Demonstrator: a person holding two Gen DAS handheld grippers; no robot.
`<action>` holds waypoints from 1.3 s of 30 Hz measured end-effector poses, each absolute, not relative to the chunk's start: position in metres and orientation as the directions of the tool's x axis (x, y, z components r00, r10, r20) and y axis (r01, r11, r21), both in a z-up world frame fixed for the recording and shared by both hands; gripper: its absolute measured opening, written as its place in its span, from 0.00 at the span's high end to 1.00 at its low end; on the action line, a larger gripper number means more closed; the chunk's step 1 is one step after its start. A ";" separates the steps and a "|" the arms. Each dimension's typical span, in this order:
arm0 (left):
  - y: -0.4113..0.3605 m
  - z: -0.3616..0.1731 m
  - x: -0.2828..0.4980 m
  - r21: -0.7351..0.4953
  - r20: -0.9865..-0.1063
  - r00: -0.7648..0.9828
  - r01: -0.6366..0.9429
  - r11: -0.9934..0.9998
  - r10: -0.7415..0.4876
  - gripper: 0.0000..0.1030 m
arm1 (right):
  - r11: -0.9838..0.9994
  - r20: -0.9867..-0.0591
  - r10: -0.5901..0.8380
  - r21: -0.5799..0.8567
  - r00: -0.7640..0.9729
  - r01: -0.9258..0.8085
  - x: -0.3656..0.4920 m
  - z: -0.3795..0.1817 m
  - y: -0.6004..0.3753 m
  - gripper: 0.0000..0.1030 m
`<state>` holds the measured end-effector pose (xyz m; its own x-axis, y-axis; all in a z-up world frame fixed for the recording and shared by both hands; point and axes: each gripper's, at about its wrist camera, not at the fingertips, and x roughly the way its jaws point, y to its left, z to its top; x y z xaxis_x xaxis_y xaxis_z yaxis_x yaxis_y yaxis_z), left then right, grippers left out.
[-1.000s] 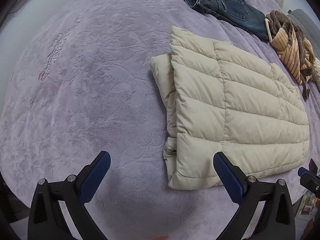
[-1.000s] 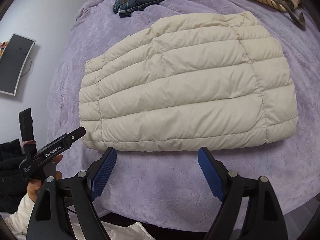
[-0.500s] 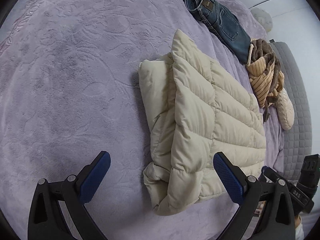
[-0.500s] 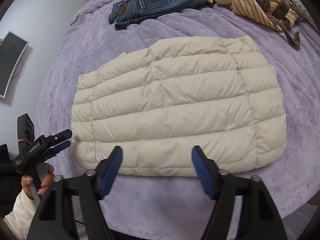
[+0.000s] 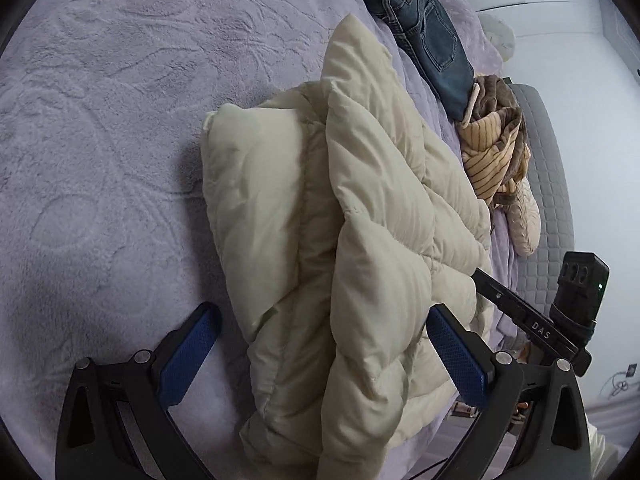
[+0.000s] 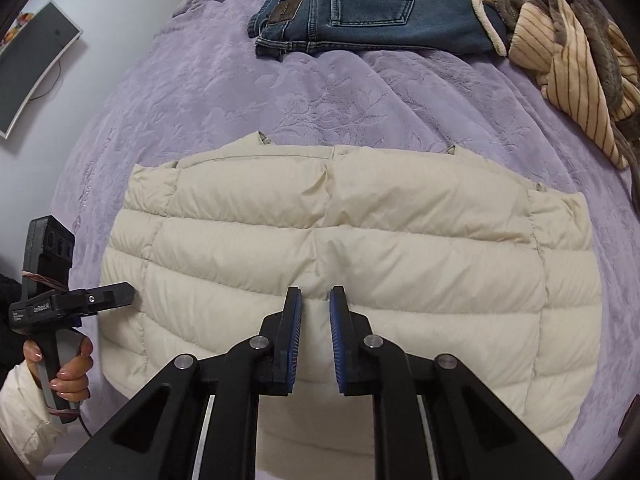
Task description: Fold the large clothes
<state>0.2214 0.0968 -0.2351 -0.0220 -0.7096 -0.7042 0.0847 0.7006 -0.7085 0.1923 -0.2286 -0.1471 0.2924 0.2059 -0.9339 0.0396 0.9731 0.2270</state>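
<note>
a purple bed fills both views. on it lies the folded cream jacket, near the front edge. only the left wrist view shows its stacked layers at the side fold. jeans and a striped garment lie beyond it, well apart from the jacket. the left gripper stands wide apart astride the jacket's end, pads clear of it. the right gripper is closing over the jacket's near edge, a puff of fabric between its pads. only the right wrist view shows the hand on the left gripper's handle.
</note>
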 end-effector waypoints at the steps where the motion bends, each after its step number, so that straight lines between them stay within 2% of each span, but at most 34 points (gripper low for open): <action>1: 0.093 -0.236 0.222 -0.709 -0.703 -0.026 0.103 0.698 -0.711 0.00 | 0.974 -0.936 0.205 0.223 0.285 0.031 0.195 -0.154 -0.230 0.84; 8: 0.054 -0.235 0.233 -0.699 -0.709 -0.060 0.191 0.689 -0.703 0.02 | 0.945 -0.924 0.286 0.316 0.253 0.086 0.203 -0.200 -0.244 0.85; 9: 0.049 -0.232 0.232 -0.697 -0.710 -0.061 0.206 0.687 -0.702 0.20 | 0.939 -0.921 0.297 0.330 0.253 0.099 0.203 -0.204 -0.246 0.85; 11: 0.036 -0.224 0.232 -0.702 -0.706 -0.087 0.219 0.678 -0.703 0.45 | 0.929 -0.915 0.313 0.350 0.254 0.118 0.203 -0.210 -0.249 0.85; 12: 0.031 -0.216 0.231 -0.698 -0.707 -0.080 0.231 0.677 -0.702 0.55 | 0.927 -0.914 0.316 0.355 0.255 0.125 0.202 -0.213 -0.250 0.85; 14: 0.020 -0.191 0.226 -0.710 -0.685 -0.071 0.288 0.642 -0.725 0.63 | 0.923 -0.912 0.321 0.362 0.257 0.133 0.201 -0.217 -0.251 0.85; 17: -0.005 -0.150 0.212 -0.727 -0.637 -0.077 0.389 0.565 -0.767 0.63 | 0.916 -0.905 0.334 0.378 0.263 0.138 0.199 -0.221 -0.252 0.85; 21: -0.052 -0.121 0.194 -0.665 -0.672 -0.079 0.501 0.554 -0.736 0.63 | 0.901 -0.893 0.358 0.408 0.273 0.150 0.195 -0.223 -0.257 0.85; 26: -0.079 -0.114 0.183 -0.643 -0.695 -0.052 0.491 0.587 -0.717 0.63 | 0.852 -0.858 0.430 0.489 0.283 0.189 0.190 -0.230 -0.270 0.85; 30: -0.070 -0.113 0.176 -0.619 -0.720 -0.026 0.477 0.624 -0.694 0.63 | 0.808 -0.834 0.484 0.543 0.266 0.230 0.190 -0.230 -0.281 0.85; 35: -0.073 -0.110 0.173 -0.592 -0.751 -0.016 0.457 0.663 -0.660 0.63 | 0.790 -0.819 0.504 0.566 0.275 0.237 0.180 -0.193 -0.304 0.84; 36: -0.077 -0.108 0.170 -0.586 -0.758 -0.015 0.455 0.671 -0.652 0.63 | 0.793 -0.816 0.496 0.565 0.296 0.228 0.173 -0.180 -0.312 0.82; 37: -0.078 -0.108 0.170 -0.580 -0.764 -0.015 0.452 0.677 -0.645 0.63 | 0.799 -0.817 0.482 0.558 0.317 0.223 0.165 -0.167 -0.321 0.68; 38: -0.079 -0.108 0.170 -0.577 -0.769 -0.016 0.449 0.683 -0.639 0.63 | 0.806 -0.818 0.464 0.549 0.339 0.222 0.156 -0.155 -0.330 0.42; 39: -0.080 -0.108 0.169 -0.573 -0.773 -0.017 0.445 0.688 -0.634 0.63 | 0.813 -0.821 0.439 0.536 0.365 0.226 0.146 -0.144 -0.340 0.31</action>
